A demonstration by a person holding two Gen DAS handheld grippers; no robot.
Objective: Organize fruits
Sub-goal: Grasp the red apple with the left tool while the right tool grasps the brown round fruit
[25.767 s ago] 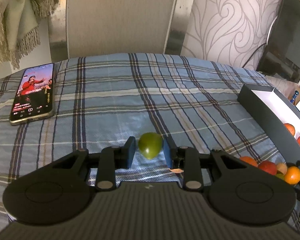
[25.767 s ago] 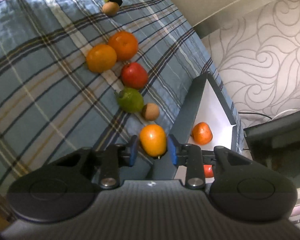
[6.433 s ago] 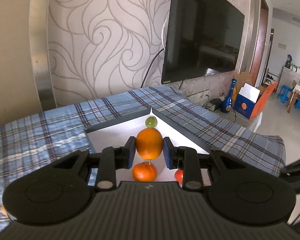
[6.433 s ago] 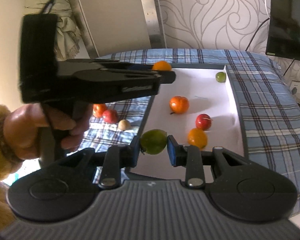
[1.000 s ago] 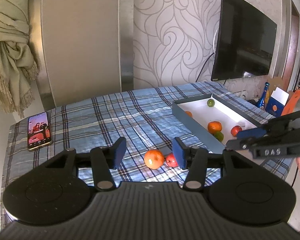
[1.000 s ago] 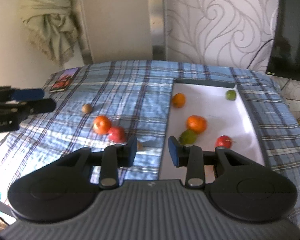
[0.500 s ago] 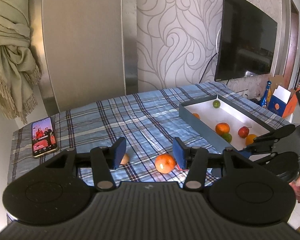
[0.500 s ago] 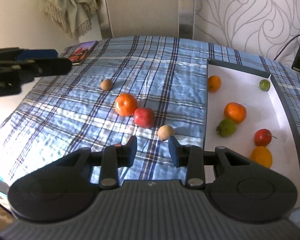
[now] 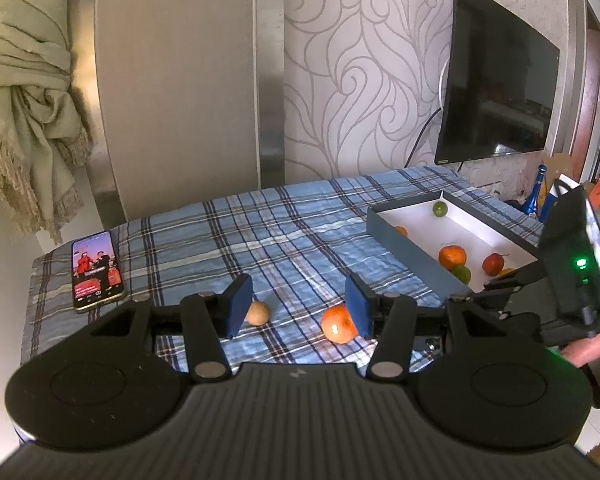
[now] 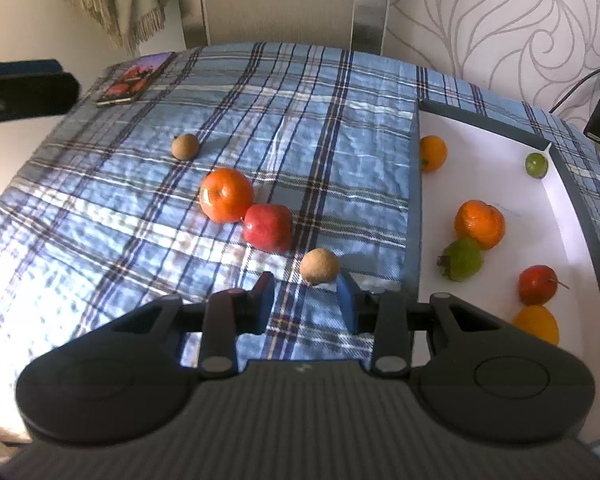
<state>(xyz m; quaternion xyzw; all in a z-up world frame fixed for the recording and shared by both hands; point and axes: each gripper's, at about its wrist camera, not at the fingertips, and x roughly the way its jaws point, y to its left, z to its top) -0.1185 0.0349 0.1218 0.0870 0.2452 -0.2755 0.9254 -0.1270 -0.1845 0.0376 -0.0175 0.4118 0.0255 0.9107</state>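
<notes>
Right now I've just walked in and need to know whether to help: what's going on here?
A person is sorting fruit into the white-lined box with a handheld gripper in each hand. Six pieces lie inside; four remain on the plaid cloth. The right gripper, jaws open and empty, points at the near brown fruit. The left gripper is open and empty too, above the cloth.

A table draped in a blue plaid cloth (image 10: pixel 300 92) is carrying a phone (image 10: pixel 134 78) at ten o'clock, a white tray (image 10: pixel 414 208) at three o'clock, and an orange (image 10: pixel 226 195), red apple (image 10: pixel 268 227) and two brown fruits (image 10: pixel 319 266) lying centrally
</notes>
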